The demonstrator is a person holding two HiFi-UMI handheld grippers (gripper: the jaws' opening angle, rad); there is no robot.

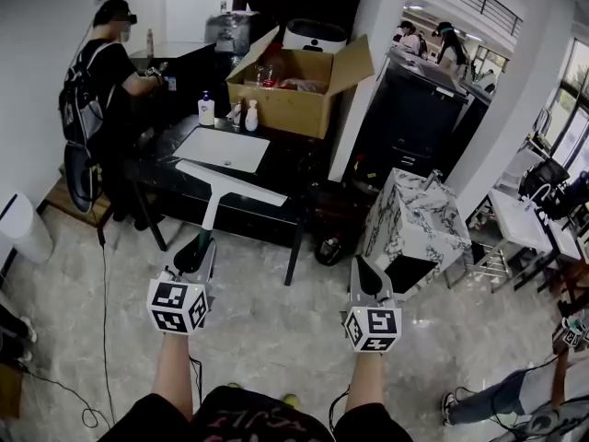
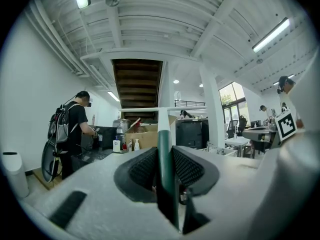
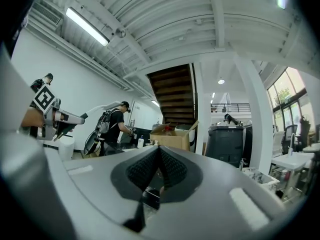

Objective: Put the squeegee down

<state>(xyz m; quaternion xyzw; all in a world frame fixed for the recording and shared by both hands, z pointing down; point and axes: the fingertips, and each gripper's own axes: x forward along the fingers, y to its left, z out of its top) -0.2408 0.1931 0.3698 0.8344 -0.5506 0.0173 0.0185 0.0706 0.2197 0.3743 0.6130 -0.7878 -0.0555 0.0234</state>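
A pale marbled floor (image 1: 276,330) fills the lower half of the head view. Beyond it stands a long black table (image 1: 241,212). A person (image 1: 106,72) with a backpack works at its far left end. To the right of the table, on the floor, sits a marble-patterned block (image 1: 419,224).

On the back of the table is an open cardboard box (image 1: 290,104) with its flaps raised. A flat white board (image 1: 223,147) lies in front of the box, nearer the table's front edge.

The squeegee (image 1: 230,184) is off the table, held in the air by the left gripper (image 1: 198,251). Its long white blade lies crosswise in front of the board, over the table's near edge as seen from above. How high it sits above the table cannot be told. Its handle, white near the blade and dark green lower down, runs back to the gripper.

In the left gripper view the fingers (image 2: 142,169) are clenched on the green handle from both sides, and the blade crosses the top of the handle.

The right gripper (image 1: 363,270) is held level over the floor, well apart from the left one and left of the marble block. In the right gripper view its fingers (image 3: 145,169) are pressed together at the tips with nothing between them.

Two small bottles, one with a dark label (image 1: 206,109) and one plain white (image 1: 250,116), stand on the table between the board and the box.
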